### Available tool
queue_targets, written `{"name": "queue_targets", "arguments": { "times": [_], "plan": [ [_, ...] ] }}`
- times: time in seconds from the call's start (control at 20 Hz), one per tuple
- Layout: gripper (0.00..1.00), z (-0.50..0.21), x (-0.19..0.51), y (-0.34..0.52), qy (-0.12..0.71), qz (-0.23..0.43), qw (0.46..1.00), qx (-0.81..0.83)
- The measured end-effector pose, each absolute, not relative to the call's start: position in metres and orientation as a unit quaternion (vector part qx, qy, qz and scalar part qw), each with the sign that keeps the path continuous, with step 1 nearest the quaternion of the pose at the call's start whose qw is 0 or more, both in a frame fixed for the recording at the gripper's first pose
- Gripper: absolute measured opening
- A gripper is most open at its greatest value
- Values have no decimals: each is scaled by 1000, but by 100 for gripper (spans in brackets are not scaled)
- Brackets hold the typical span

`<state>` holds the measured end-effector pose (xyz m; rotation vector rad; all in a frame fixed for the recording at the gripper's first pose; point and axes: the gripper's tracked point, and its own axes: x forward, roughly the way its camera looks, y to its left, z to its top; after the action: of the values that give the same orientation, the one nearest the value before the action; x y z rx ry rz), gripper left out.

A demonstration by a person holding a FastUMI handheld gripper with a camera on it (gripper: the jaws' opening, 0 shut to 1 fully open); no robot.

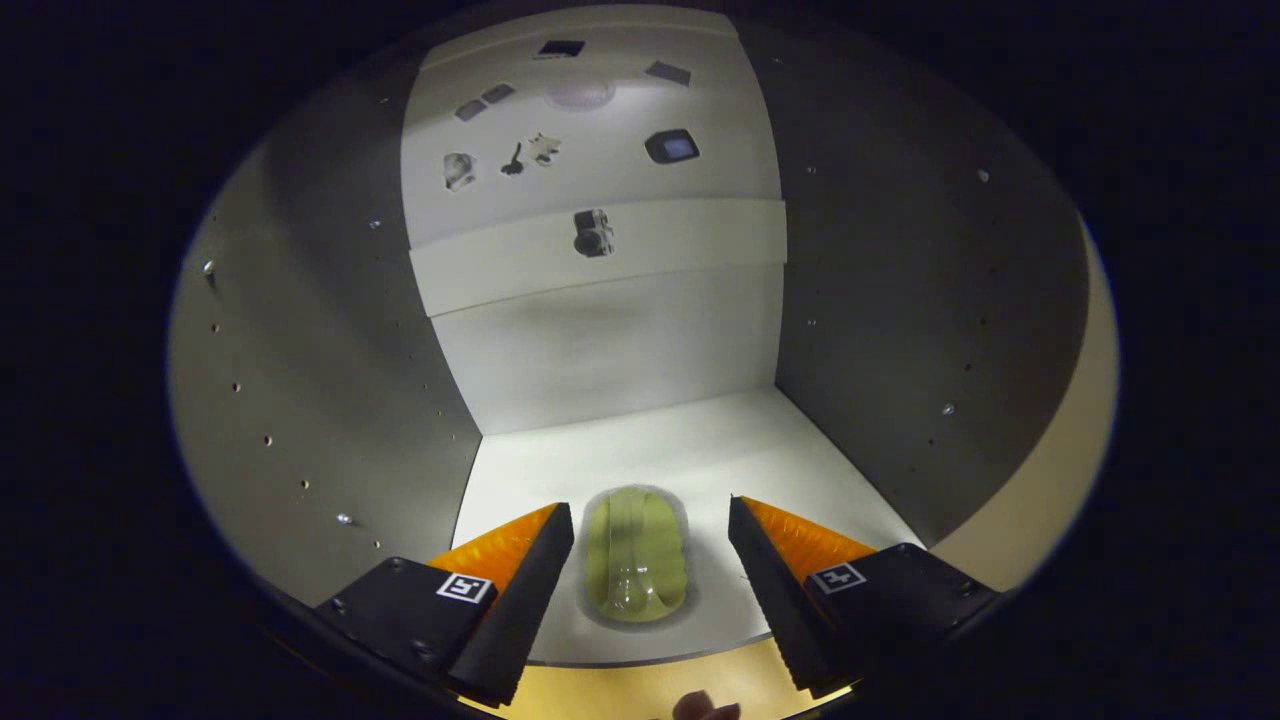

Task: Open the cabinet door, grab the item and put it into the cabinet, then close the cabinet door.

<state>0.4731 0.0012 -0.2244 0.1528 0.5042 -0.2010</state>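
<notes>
While lying on the cabinet [300, 330] shelf [680, 440] near its front edge, the green ribbed item [635, 567] sits between the gripper [650, 530] fingers, touching neither. Gripper is spread apart. Grey side walls flank the shelf; pale back panel [600, 350] beyond.

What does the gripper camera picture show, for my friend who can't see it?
A yellow-green item lies on the white cabinet floor, between the open fingers of the gripper, which do not touch it. Grey side walls and a pale back wall surround it.
</notes>
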Motion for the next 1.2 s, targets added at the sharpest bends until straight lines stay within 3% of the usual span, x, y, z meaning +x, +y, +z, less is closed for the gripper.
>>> {"name": "queue_targets", "arguments": {
  "times": [0.55,1.2],
  "plan": [
    [98,-83,354,13,49,-90,995,8],
    [98,-28,162,-10,5,-82,996,-36]
  ]
}}
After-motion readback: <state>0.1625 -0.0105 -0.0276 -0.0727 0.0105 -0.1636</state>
